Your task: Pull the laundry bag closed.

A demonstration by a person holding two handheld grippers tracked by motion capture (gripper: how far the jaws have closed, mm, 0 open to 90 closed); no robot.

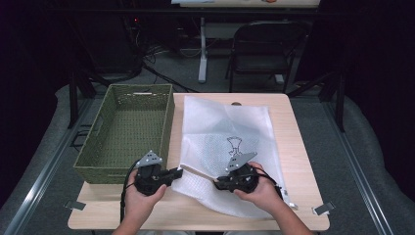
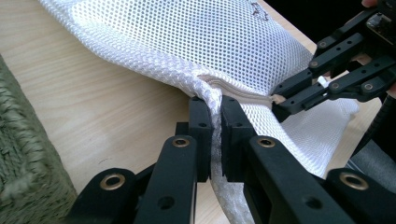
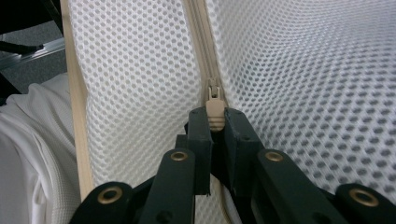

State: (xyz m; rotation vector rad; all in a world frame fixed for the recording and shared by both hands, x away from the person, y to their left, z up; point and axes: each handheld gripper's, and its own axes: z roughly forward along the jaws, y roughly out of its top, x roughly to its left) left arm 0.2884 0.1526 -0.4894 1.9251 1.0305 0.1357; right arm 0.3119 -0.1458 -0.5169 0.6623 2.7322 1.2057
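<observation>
A white mesh laundry bag (image 1: 225, 142) is seen spread flat on the pale wooden surface (image 1: 298, 161), its near edge bunched up between the two tools. The left hand-held gripper (image 2: 212, 116) is closed tight on a gathered fold of mesh at the end of the bag's seam, the fabric pinched between both jaws. In the high view the same left hand-held gripper (image 1: 179, 171) is placed at the bag's near left corner, gripped by the person's left hand (image 1: 144, 193).

The right hand-held gripper (image 3: 215, 122) is clamped on the beige zipper pull (image 3: 214, 112), with the zipper track (image 3: 198, 32) running away up the middle of the mesh. From above, the right hand-held gripper (image 1: 217, 183) is pointed leftward toward the other, the two tips kept near but apart, and the right hand (image 1: 259, 188) is laid over the bag's lower part.

A green woven basket (image 1: 128, 133) is set just beside the bag's left edge, close to the left tool. Two metal clips (image 1: 323, 209) are fixed at the near corners of the surface. Beyond the far edge, a folding chair (image 1: 262, 49) and a white table leg (image 1: 202, 51) are stood on the grey floor. A white cloth (image 3: 32, 154) is glimpsed at the left of the right gripper view.
</observation>
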